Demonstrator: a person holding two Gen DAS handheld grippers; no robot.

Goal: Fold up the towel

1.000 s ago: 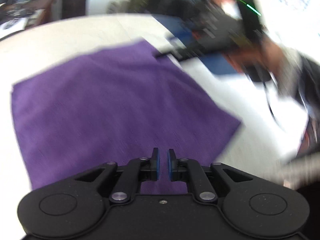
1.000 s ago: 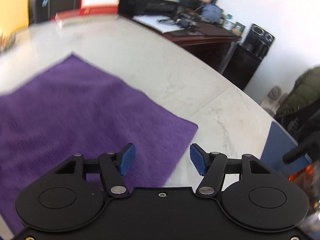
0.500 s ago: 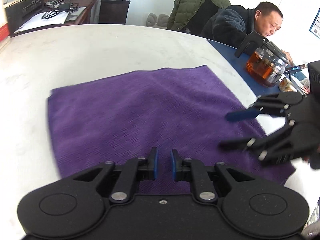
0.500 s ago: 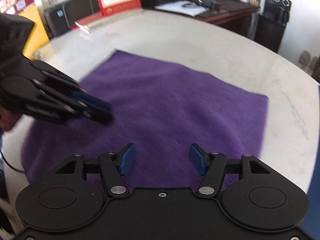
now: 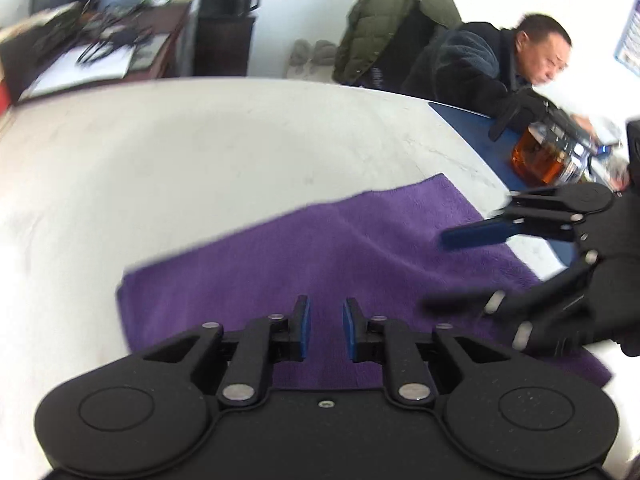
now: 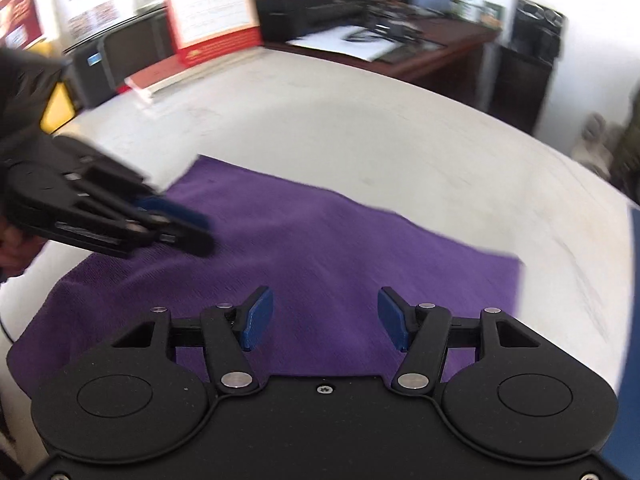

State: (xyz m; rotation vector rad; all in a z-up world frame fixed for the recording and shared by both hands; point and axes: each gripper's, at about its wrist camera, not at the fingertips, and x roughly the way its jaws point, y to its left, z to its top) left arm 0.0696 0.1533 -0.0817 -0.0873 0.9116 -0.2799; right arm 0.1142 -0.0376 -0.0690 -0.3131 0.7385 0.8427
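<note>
A purple towel lies flat on the white marble table. My left gripper hovers over the towel's near edge, its blue pads a narrow gap apart with nothing between them. My right gripper comes in from the right over the towel's right side, fingers spread. In the right wrist view the towel fills the middle, the right gripper stands wide open above its near edge, and the left gripper reaches in from the left over the towel's left part.
A seated person leans over the far right of the table beside a glass teapot of amber tea on a blue mat. A red and white calendar stand sits at the table's far left edge. Desks stand behind.
Both grippers have swung round and dropped lower over the towel's near edge. The left gripper's pads have parted a little. The right gripper stays wide open. The towel lies as before.
</note>
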